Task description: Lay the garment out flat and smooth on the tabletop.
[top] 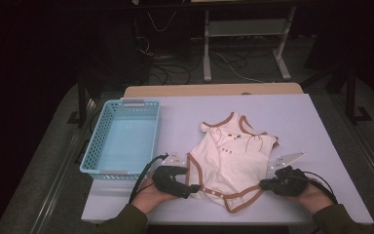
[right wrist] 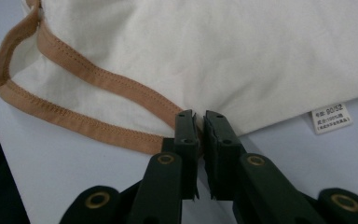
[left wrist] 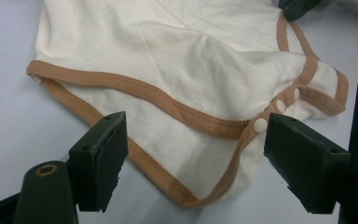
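Note:
A cream baby bodysuit [top: 229, 156] with brown trim lies flat on the pale table [top: 292, 114], neck toward the far side. My left gripper [top: 195, 189] is at its lower left corner. In the left gripper view, this gripper [left wrist: 196, 140] stands open, jaws either side of the crotch flap with white snaps [left wrist: 260, 124], pads off the cloth [left wrist: 182, 70]. My right gripper [top: 265, 184] is at the garment's lower right edge. In the right gripper view it [right wrist: 198, 122] is shut on the brown-trimmed hem of the bodysuit [right wrist: 214, 51], beside a small white label [right wrist: 331, 119].
A light blue plastic basket [top: 121, 104] stands at the table's left, nothing inside. Bare table surface lies beyond the garment and to its right. Behind the table are cables on the floor and a metal frame [top: 207, 48].

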A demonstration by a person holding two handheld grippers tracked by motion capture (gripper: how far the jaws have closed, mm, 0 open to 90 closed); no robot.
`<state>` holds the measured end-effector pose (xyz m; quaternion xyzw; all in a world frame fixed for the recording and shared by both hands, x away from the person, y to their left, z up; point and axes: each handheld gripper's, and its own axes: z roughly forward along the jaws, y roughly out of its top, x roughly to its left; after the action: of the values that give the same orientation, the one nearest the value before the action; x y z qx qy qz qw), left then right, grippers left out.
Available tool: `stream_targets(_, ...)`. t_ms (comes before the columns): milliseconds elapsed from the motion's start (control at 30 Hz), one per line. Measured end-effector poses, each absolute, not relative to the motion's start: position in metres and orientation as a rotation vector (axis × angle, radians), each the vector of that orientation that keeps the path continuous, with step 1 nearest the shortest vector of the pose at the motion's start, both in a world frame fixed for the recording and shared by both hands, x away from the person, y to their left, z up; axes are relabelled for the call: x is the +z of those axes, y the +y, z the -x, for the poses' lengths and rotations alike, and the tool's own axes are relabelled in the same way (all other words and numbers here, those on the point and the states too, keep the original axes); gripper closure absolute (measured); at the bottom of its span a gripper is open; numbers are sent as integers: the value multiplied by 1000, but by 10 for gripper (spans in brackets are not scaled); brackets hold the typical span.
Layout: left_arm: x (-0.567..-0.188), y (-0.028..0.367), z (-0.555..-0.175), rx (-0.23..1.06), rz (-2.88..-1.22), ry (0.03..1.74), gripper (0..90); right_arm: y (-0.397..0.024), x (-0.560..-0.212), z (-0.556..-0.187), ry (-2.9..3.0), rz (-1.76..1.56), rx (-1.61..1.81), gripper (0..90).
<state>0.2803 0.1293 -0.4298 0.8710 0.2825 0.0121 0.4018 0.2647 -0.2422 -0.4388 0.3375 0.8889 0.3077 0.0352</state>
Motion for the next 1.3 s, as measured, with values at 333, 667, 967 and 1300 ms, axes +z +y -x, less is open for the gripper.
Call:
stream_targets(333,-429,128,-280,23,-2196,709,209,-243,-435,-267,2704,-1018,913,848)
stream_targets(667,-430,126,-280,12,-2200,707,209,-251,-429,-284,2644,-1035,866,848)
stream_targets(967,-432,120,-278,1,-2192,702,209,-255,-426,-303,2595,-1045,841,847)
stream_targets(1300,-432,120,-277,-1,-2192,700,209,-261,-428,-334,2541,-1076,842,847)
